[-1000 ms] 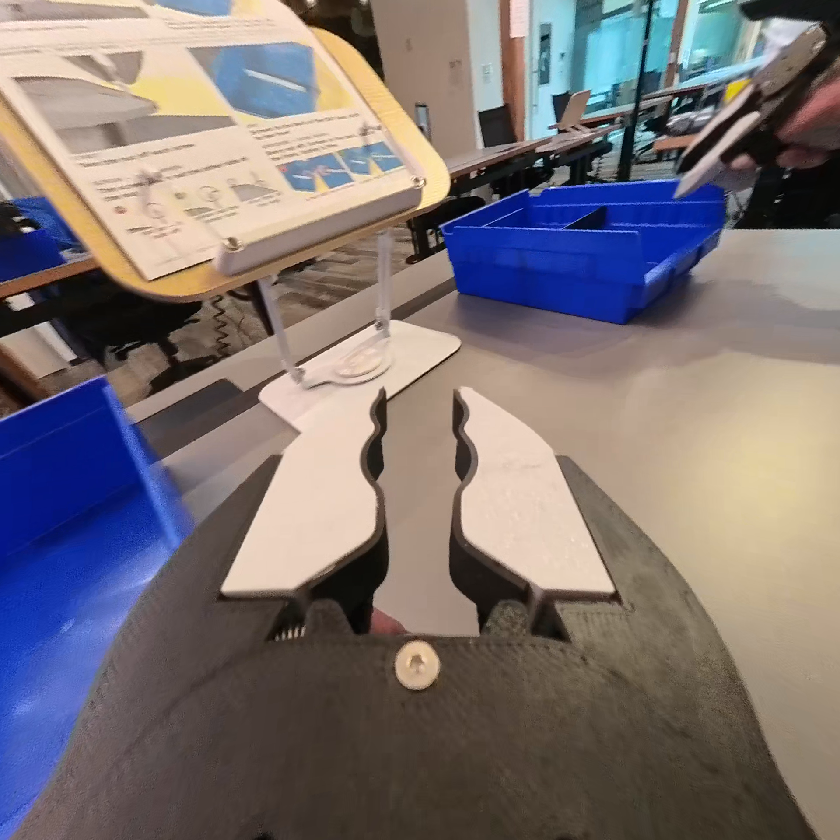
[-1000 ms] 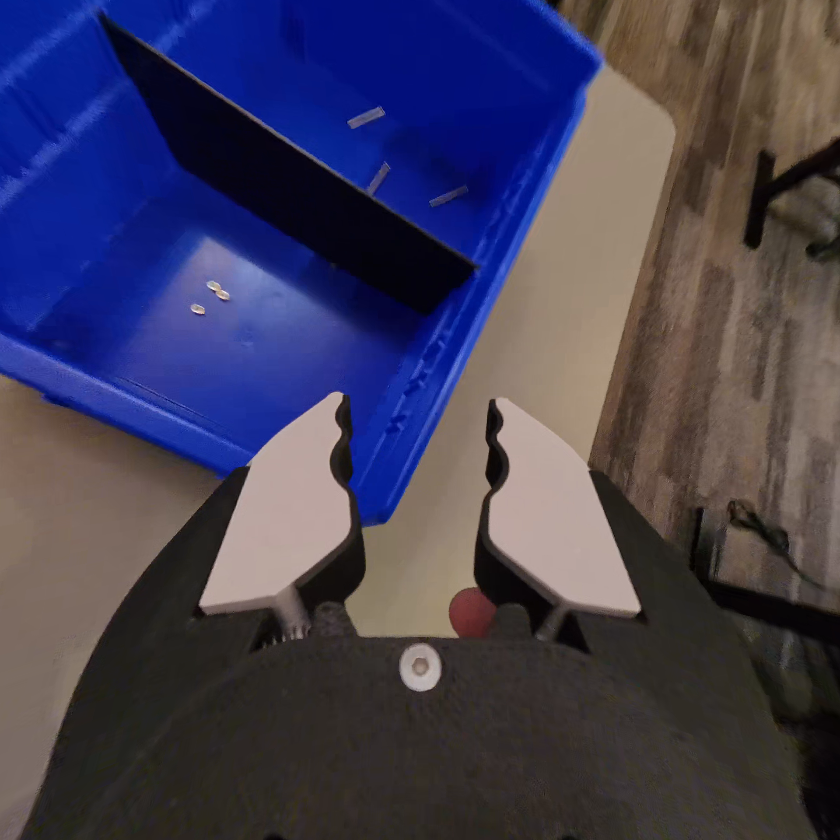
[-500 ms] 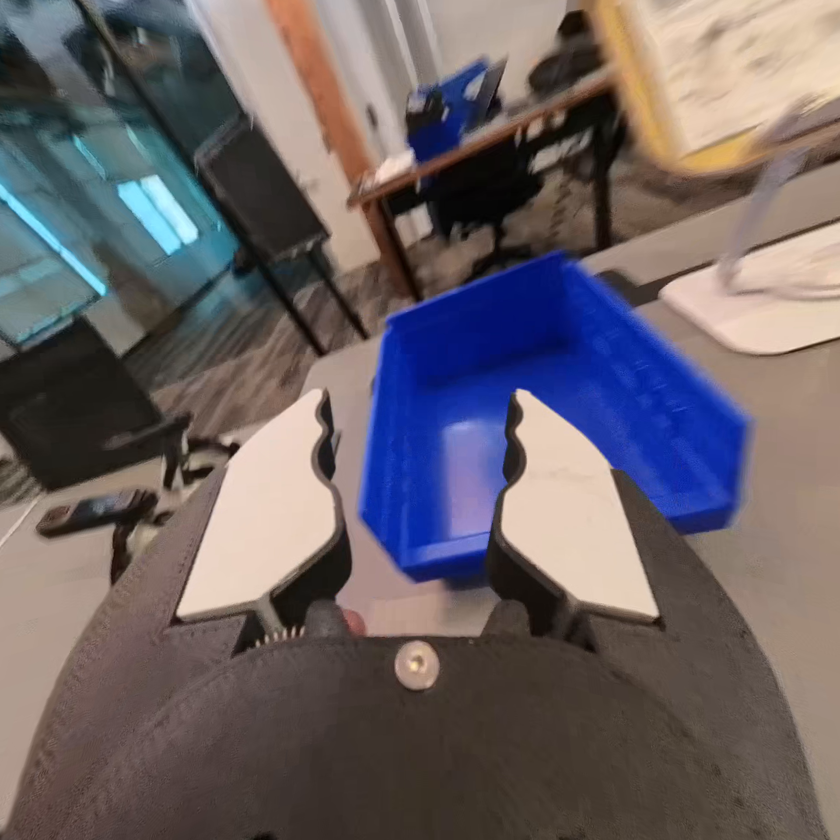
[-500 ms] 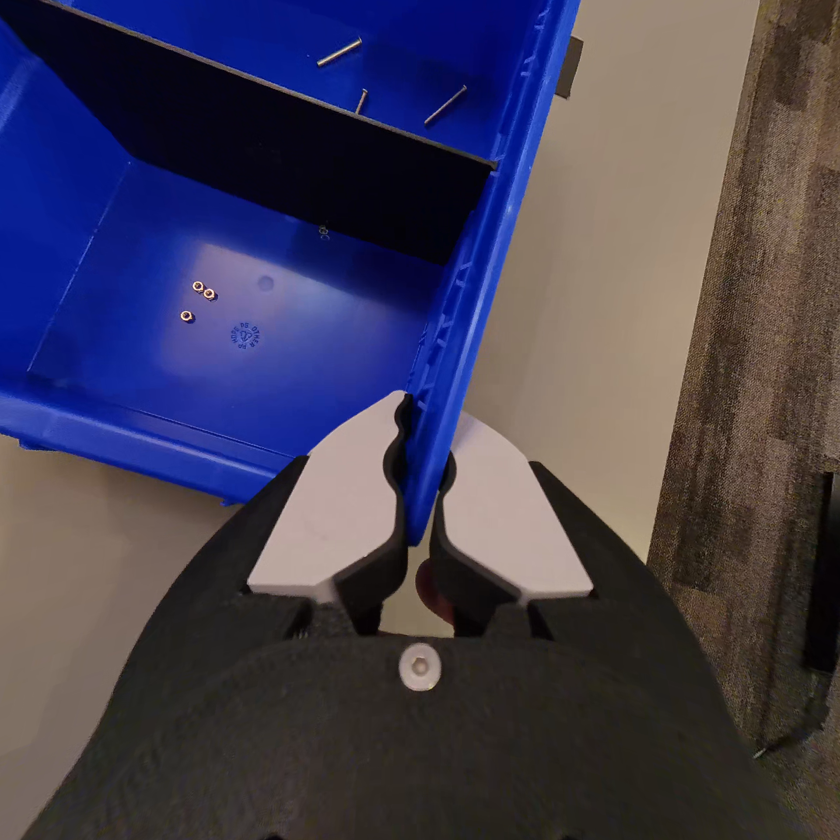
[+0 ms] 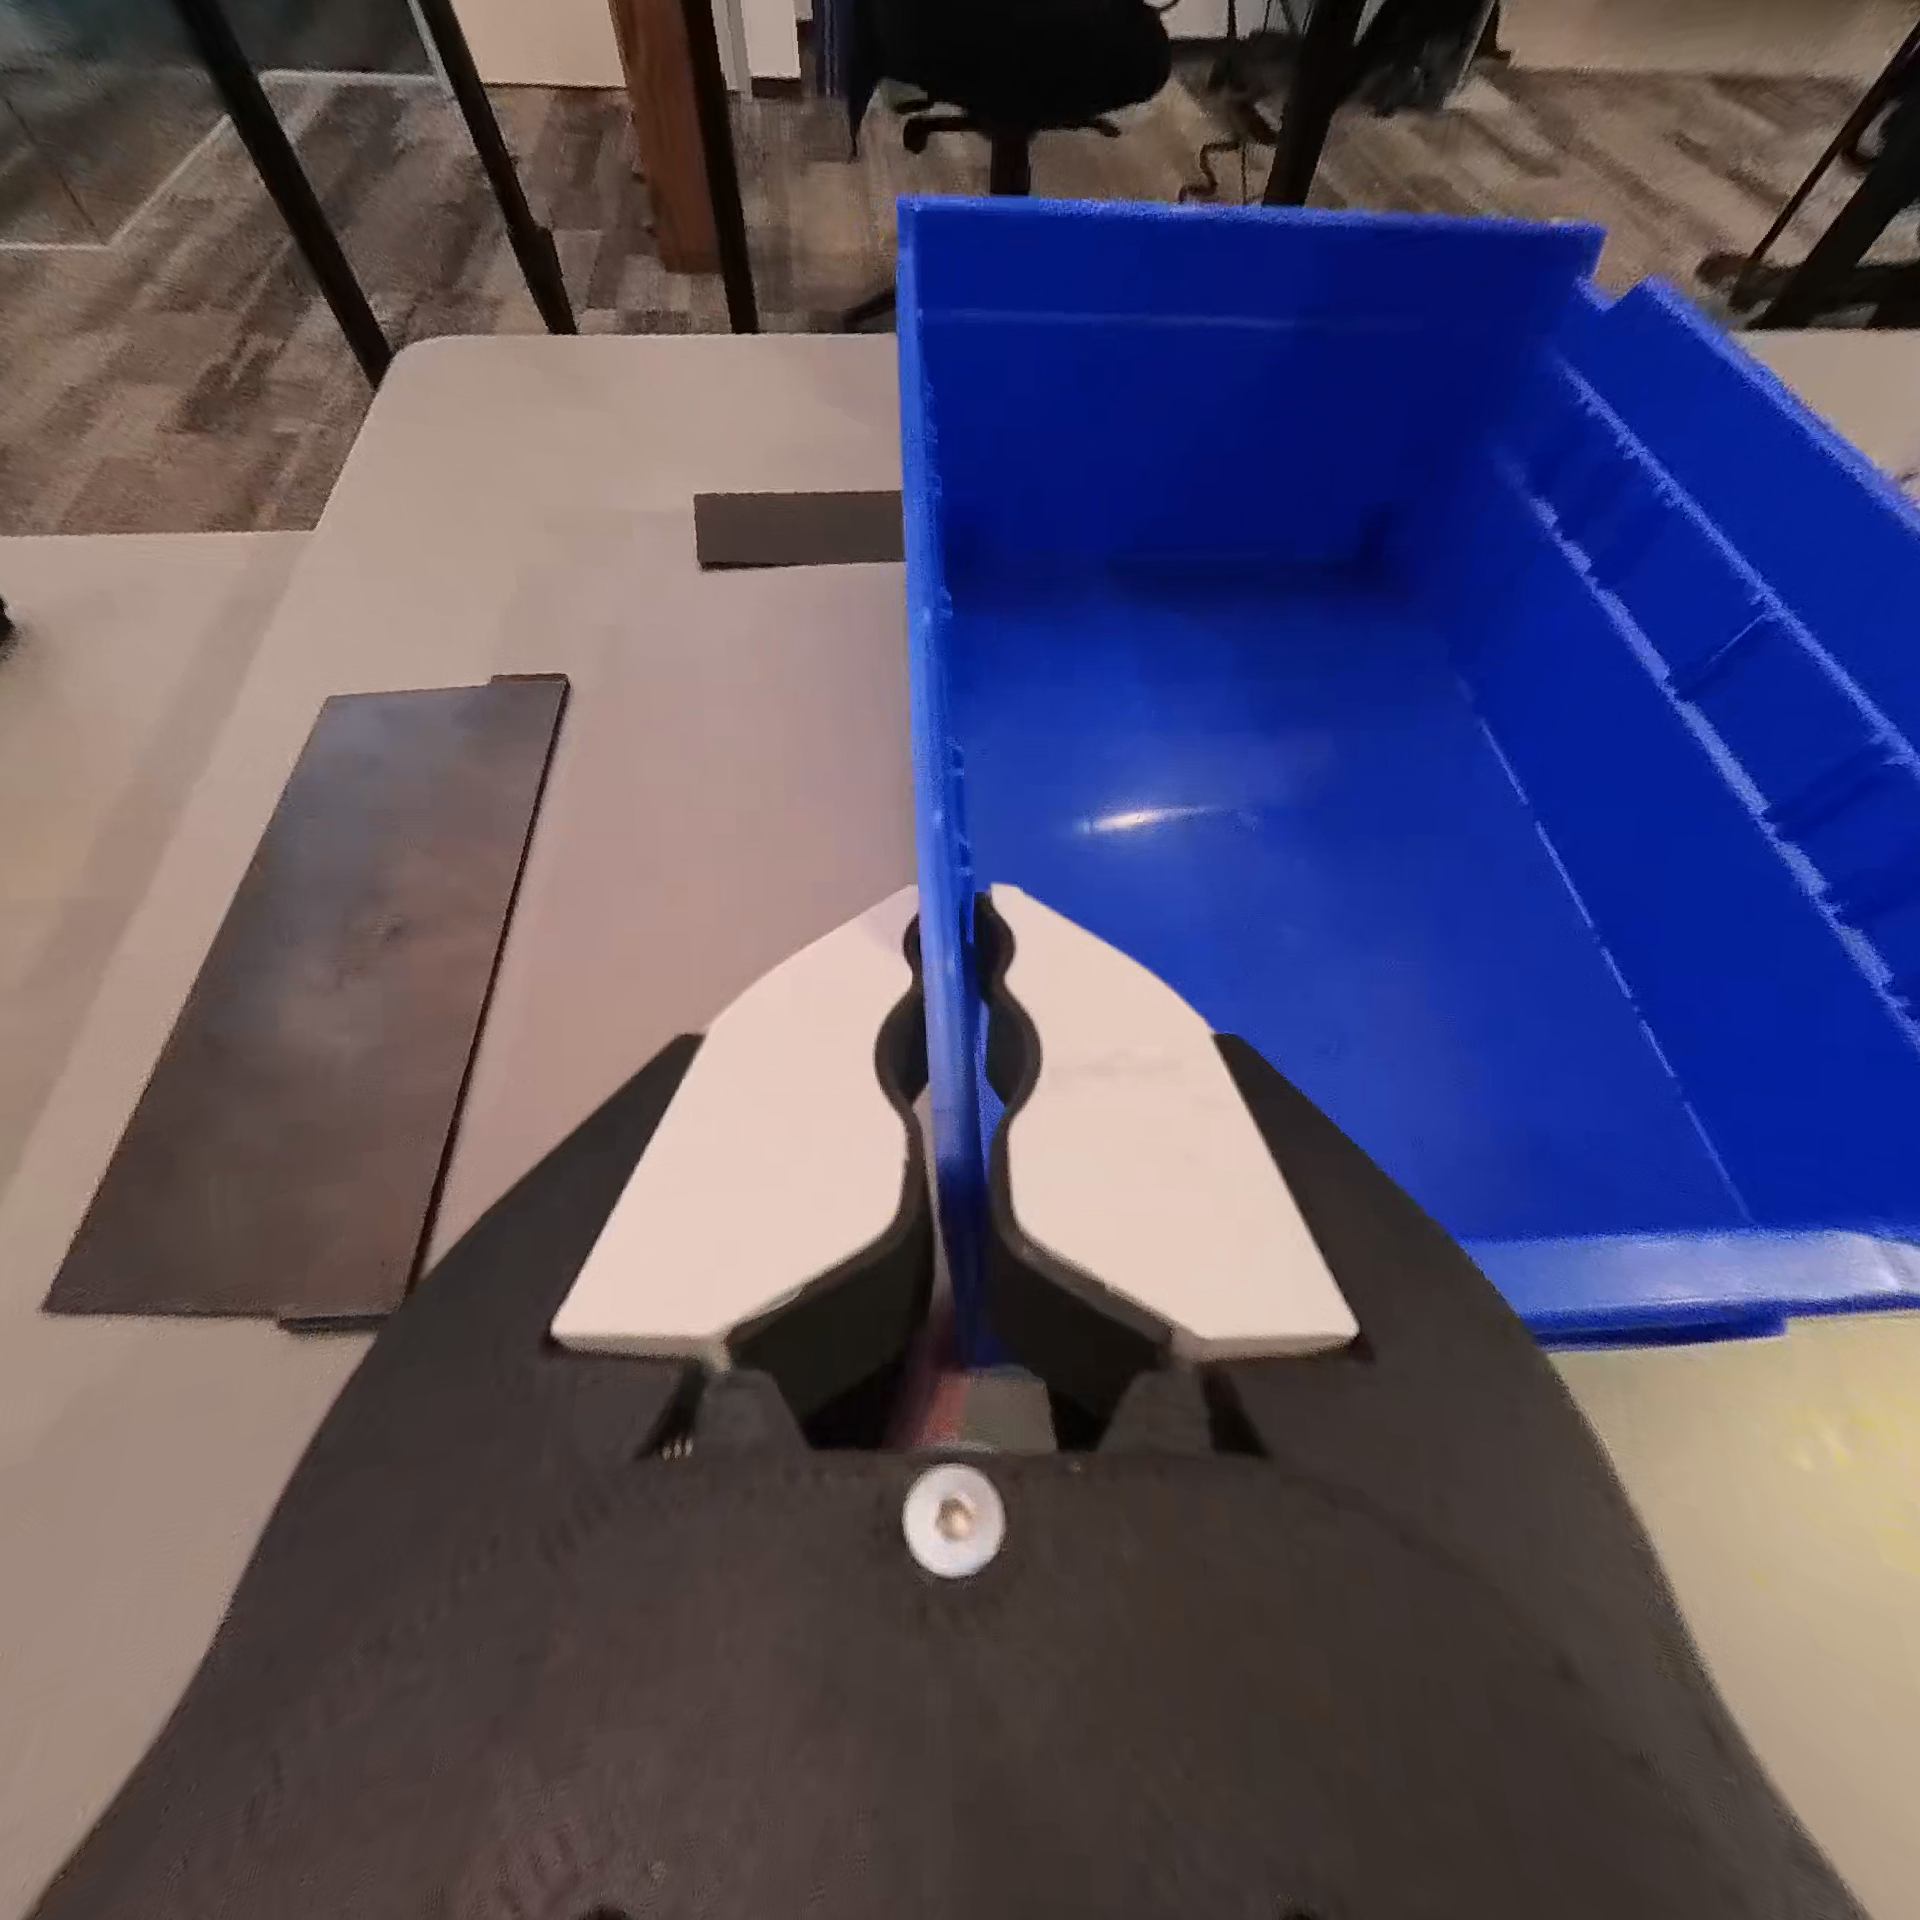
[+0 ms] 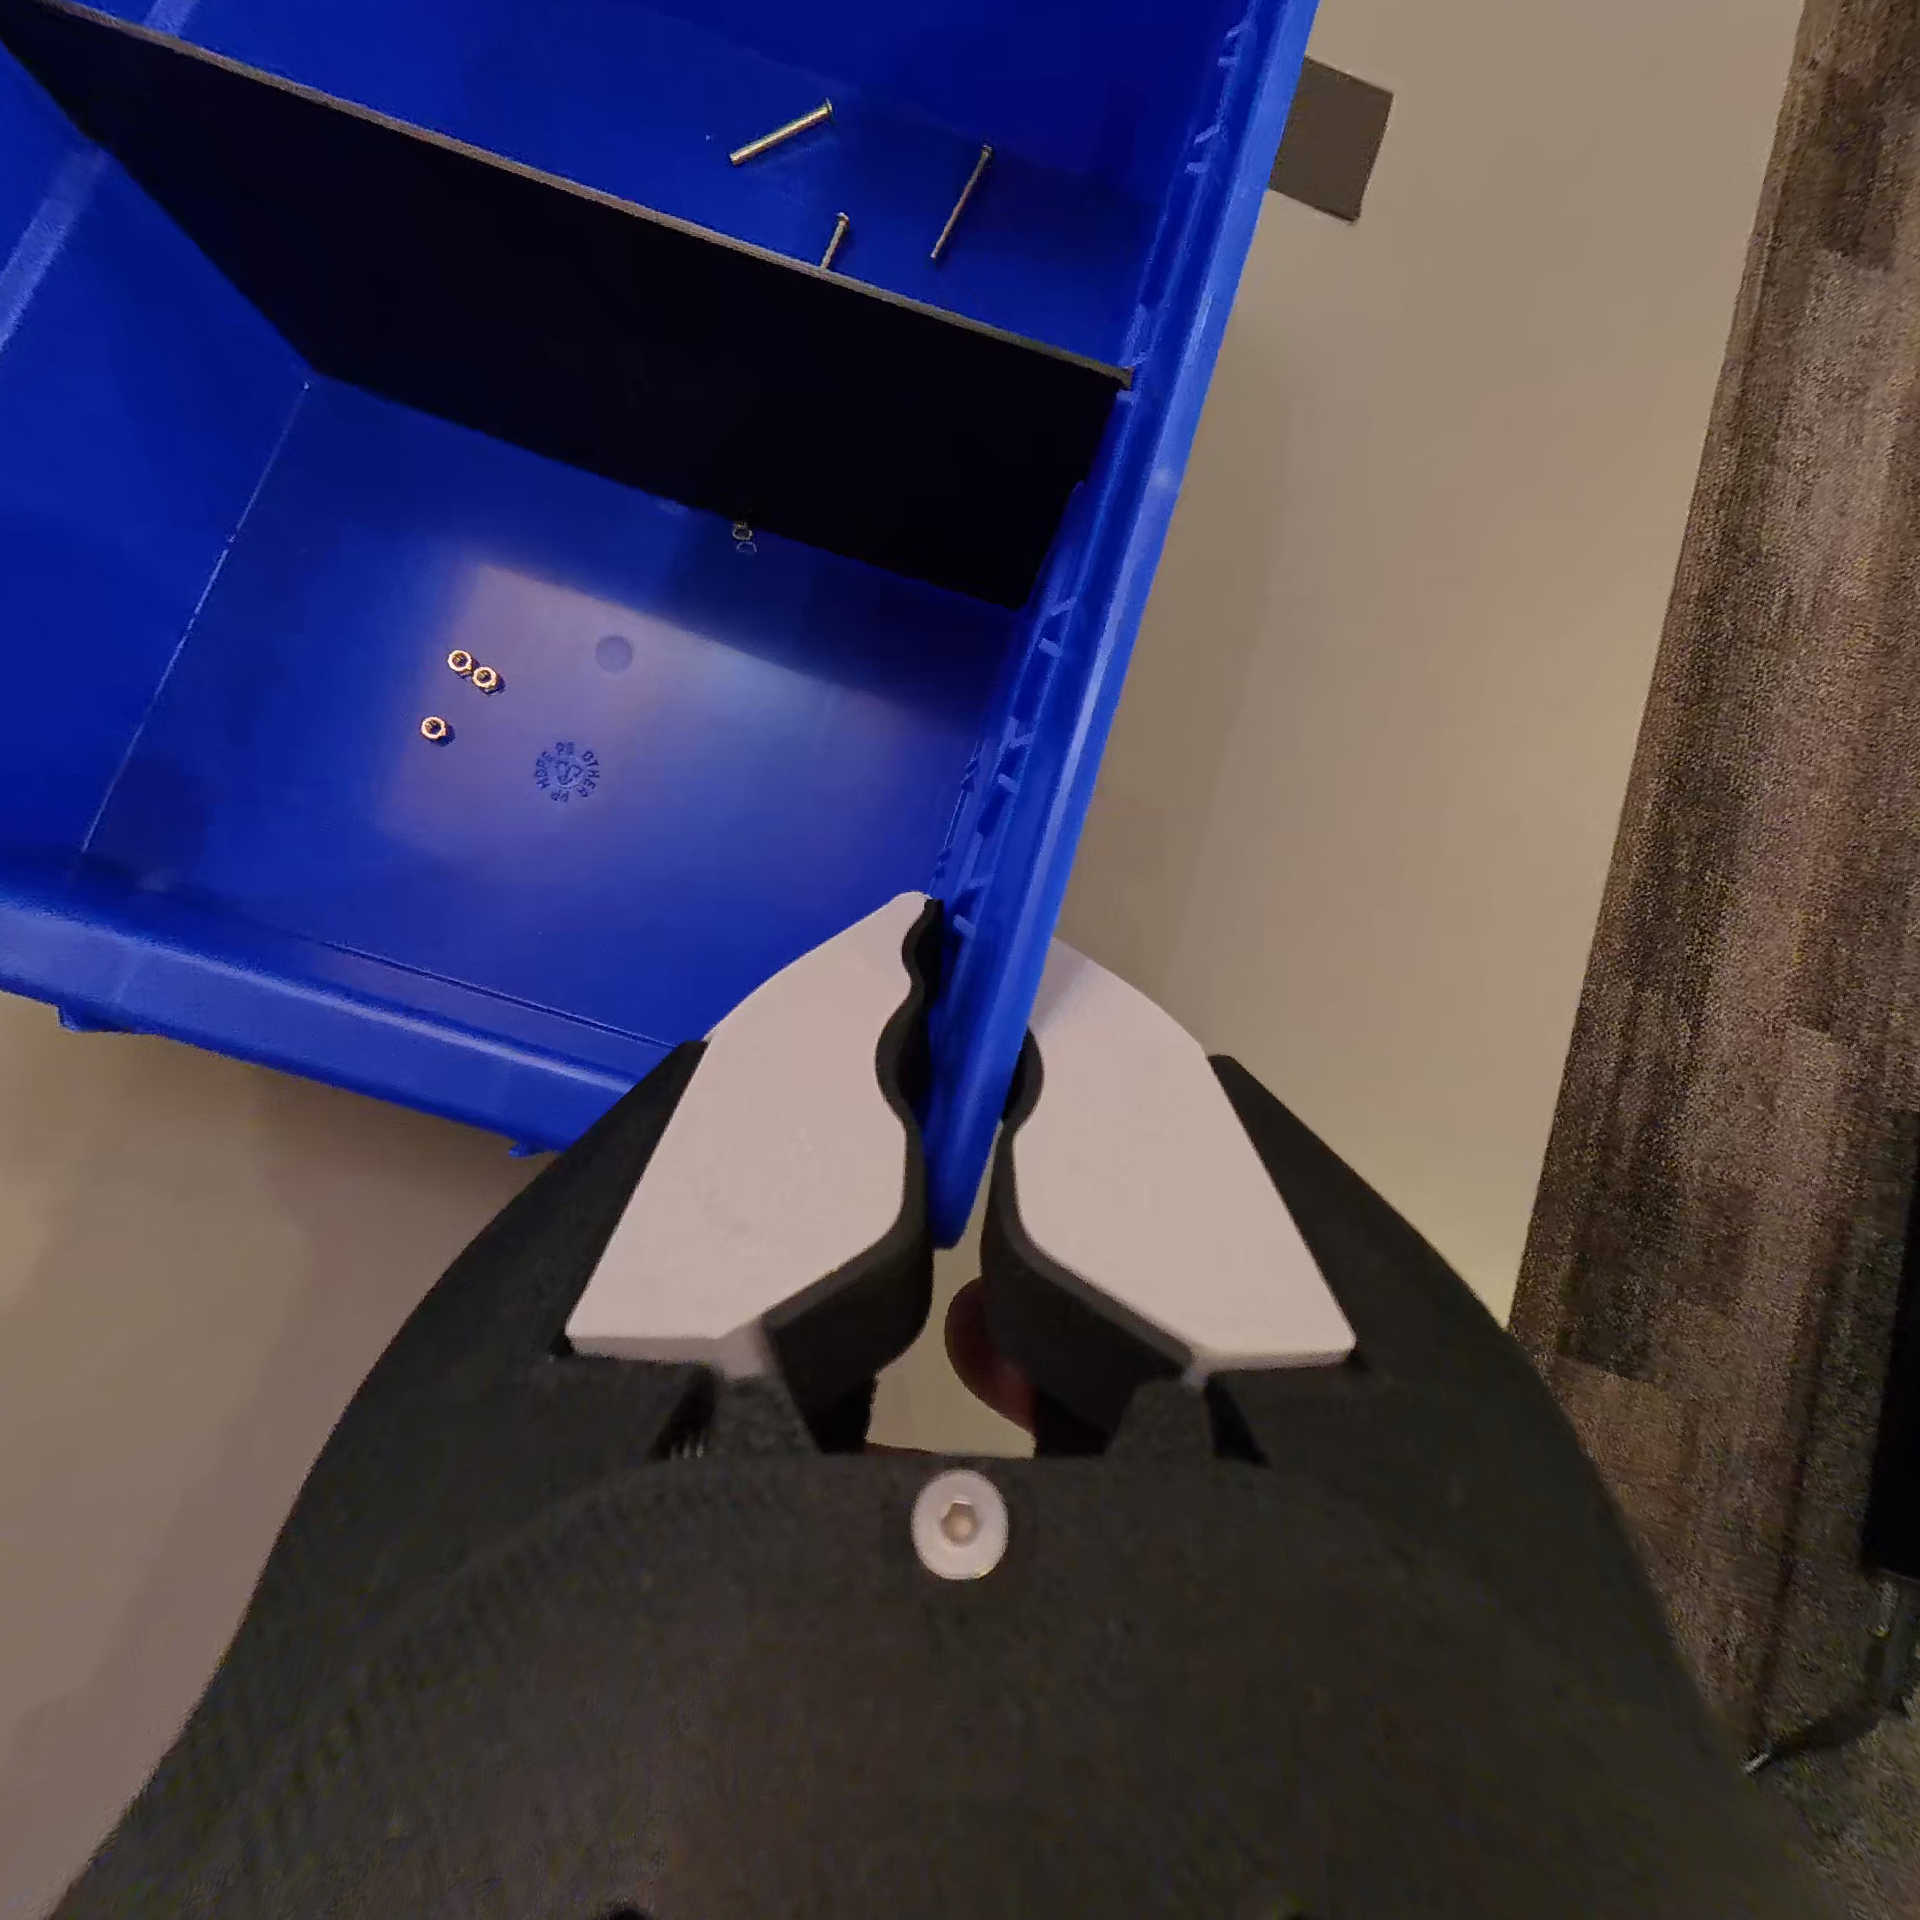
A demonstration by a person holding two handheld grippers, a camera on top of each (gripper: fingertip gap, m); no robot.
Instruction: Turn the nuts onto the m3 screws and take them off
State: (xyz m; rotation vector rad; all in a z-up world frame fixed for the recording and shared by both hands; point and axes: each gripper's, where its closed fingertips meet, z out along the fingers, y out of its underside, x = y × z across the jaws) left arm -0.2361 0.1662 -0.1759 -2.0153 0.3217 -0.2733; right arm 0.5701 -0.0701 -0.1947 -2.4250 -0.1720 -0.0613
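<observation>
Both grippers are clamping bin walls rather than hardware, so this is looking like a setup step: positioning the bins before any threading begins. The right gripper (image 6: 951,1049) is pinching the side wall of the divided blue bin (image 6: 1081,644), one finger inside and one outside. Inside that bin, three brass nuts (image 6: 462,691) are lying loose in the near compartment, well in from the gripped wall, and a fourth small ring-like piece is sitting at the foot of the black divider (image 6: 623,343), too small to identify. Beyond the divider, three screws (image 6: 779,130) are lying in the far compartment, one partly hidden by the divider's top edge. The left gripper (image 5: 948,935) is pinching the left wall of a second blue bin (image 5: 1247,436), which is showing nothing on its floor; a dark flat panel (image 5: 312,997) is lying on the bench (image 5: 665,727) to that bin's left. Next, each gripper would need to let go of its wall and reach for a screw and a nut. Neither bin is fully in frame.
</observation>
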